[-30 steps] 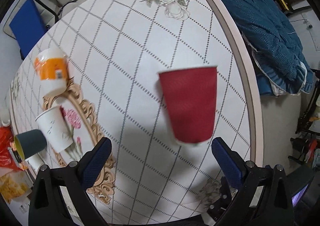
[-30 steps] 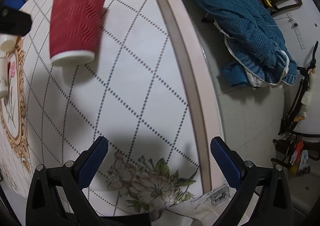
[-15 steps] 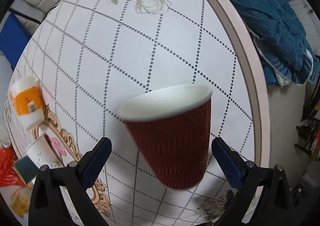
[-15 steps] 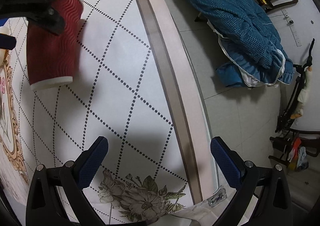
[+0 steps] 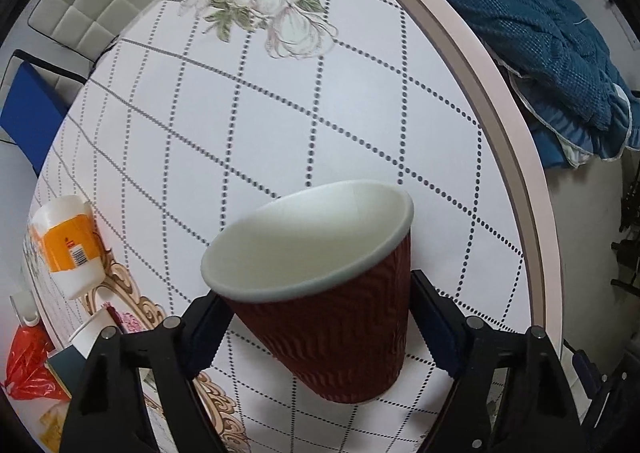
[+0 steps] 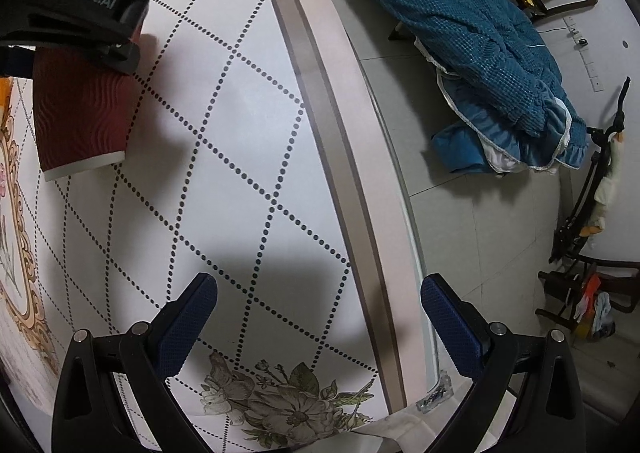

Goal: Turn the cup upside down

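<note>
Cup [image 5: 320, 293]: red, mouth up, tilted, clasped by left hand-held gripper [image 5: 320, 317] over desk [image 5: 240, 113]. Right hand-held gripper [image 6: 318, 317]: spread, holding nothing.

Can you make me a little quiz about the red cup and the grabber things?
1. True or false: the left gripper has its fingers against both sides of the red cup.
2. What is between the fingers of the right gripper? A) the red cup B) nothing, just the tablecloth below C) the orange-labelled cup
3. Fill in: in the left wrist view, the red cup's open mouth shows a ____ inside.

Key: 1 true; 2 B; 3 white
</note>
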A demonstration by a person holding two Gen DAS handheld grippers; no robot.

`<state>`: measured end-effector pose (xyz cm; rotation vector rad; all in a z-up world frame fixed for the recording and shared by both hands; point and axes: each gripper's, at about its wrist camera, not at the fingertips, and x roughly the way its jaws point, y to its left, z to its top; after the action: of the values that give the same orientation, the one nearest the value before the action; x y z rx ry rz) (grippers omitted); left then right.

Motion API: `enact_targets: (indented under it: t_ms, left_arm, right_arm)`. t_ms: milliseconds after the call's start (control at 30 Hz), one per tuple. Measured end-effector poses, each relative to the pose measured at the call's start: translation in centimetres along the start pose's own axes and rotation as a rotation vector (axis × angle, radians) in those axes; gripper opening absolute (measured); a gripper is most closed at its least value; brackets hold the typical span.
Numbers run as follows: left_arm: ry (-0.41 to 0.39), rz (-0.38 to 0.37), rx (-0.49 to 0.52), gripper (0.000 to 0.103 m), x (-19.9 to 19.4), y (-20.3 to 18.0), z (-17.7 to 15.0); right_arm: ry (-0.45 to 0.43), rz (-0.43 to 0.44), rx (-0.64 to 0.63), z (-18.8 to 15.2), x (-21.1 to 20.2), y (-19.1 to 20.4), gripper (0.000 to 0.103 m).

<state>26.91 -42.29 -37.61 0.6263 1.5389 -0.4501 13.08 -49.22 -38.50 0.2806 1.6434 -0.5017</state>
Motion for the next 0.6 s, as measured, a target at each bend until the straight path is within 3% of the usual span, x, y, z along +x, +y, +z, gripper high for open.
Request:
enact_targets:
  t_ms: [200,600]
  left_arm:
    - [-0.025,-0.007,-0.035,0.082,-1.5,2.6,-1.6]
    - [-0.032,-0.006,-0.172,0.082,-4.0,9.5,-9.8]
  right_arm:
    - [-0.009,0.015,-0.016,0.0,-0.7,1.0,0.103]
    - [-0.042,0.059,-0.143,-0.8,-3.3,5.8,0.103]
